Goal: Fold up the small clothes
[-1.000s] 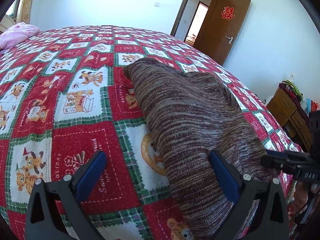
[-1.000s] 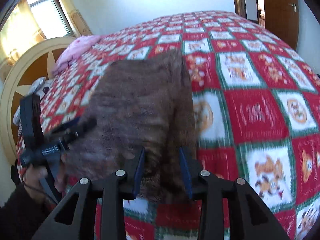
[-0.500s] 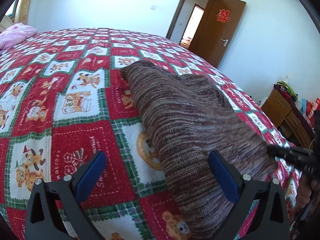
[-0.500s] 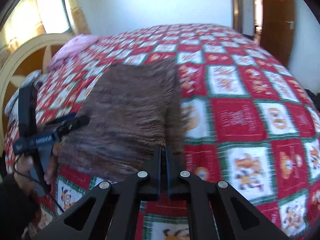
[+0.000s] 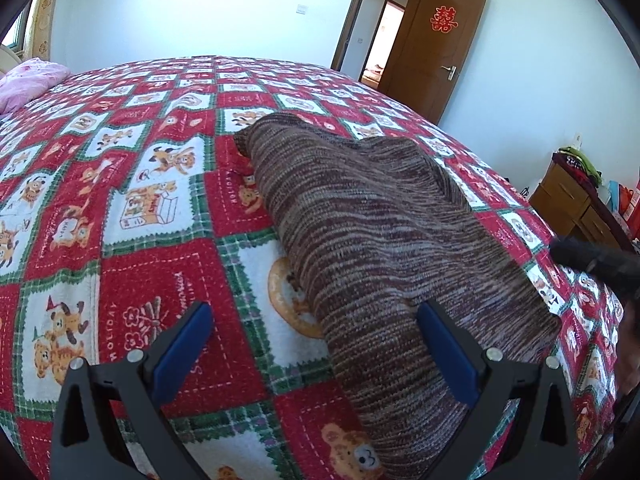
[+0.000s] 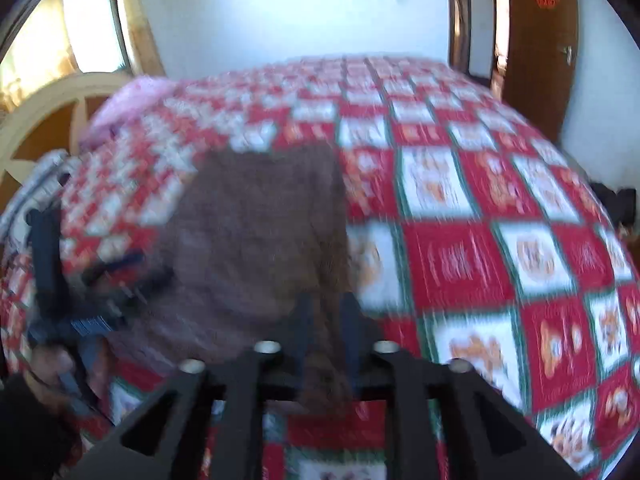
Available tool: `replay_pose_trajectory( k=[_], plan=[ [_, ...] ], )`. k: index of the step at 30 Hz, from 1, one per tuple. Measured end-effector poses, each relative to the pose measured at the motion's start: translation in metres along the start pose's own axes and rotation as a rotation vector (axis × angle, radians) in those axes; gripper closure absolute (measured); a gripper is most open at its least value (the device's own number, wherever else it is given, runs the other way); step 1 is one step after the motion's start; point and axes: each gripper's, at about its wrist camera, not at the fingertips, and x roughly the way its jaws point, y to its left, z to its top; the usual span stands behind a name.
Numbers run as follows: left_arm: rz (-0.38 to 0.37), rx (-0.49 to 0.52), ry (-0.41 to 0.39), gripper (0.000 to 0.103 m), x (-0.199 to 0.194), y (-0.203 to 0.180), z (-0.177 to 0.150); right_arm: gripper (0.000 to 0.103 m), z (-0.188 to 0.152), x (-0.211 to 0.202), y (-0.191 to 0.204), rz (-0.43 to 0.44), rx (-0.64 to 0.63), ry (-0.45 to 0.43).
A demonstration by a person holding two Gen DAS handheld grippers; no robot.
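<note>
Brown knit on the bed, fold barely started

The bed (image 5: 160, 184) carries the brown knit (image 5: 372, 232), lying loosely doubled. Right gripper (image 6: 326, 320) looks clamped on its near edge (blurry), left gripper (image 5: 312, 344) hangs wide apart. Most folding's left, I'd say.

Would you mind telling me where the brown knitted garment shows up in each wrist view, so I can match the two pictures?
Left wrist view: the brown knitted garment runs from centre to lower right, its near end between the open left tool.
Right wrist view: the garment lies left of centre, blurred, an edge in the right tool.
Shared landmark: the brown door.
</note>
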Motion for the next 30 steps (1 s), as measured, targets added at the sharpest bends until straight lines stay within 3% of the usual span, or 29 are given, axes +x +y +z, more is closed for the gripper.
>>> replay_pose_trajectory(
  k=[4, 7, 9, 12, 16, 23, 30],
  plan=[
    [0.011, 0.006, -0.003, 0.0, 0.0, -0.001, 0.0, 0.058, 0.018, 0.032, 0.025, 0.091, -0.042, 0.062],
    [0.014, 0.008, -0.004, 0.0, 0.0, -0.002, -0.001, 0.058, 0.016, 0.066, 0.031, 0.046, -0.079, 0.137],
    [0.014, 0.009, -0.004, 0.0, -0.001, -0.002, -0.001, 0.059, 0.01, 0.083, 0.02, -0.037, -0.076, 0.178],
    [0.011, 0.02, -0.003, 0.0, -0.001, -0.004, -0.002, 0.063, 0.004, 0.082, -0.004, 0.04, -0.008, 0.16],
    [-0.005, 0.023, 0.0, 0.0, -0.001, -0.005, -0.001, 0.068, -0.001, 0.077, -0.002, 0.01, -0.065, 0.147],
    [0.041, 0.111, 0.003, 0.0, 0.0, -0.024, -0.005, 0.07, -0.005, 0.074, -0.016, 0.068, -0.015, 0.117],
    [0.007, 0.097, 0.05, 0.0, 0.008, -0.02, -0.003, 0.07, -0.012, 0.069, -0.022, 0.012, -0.052, 0.119]
  ],
)
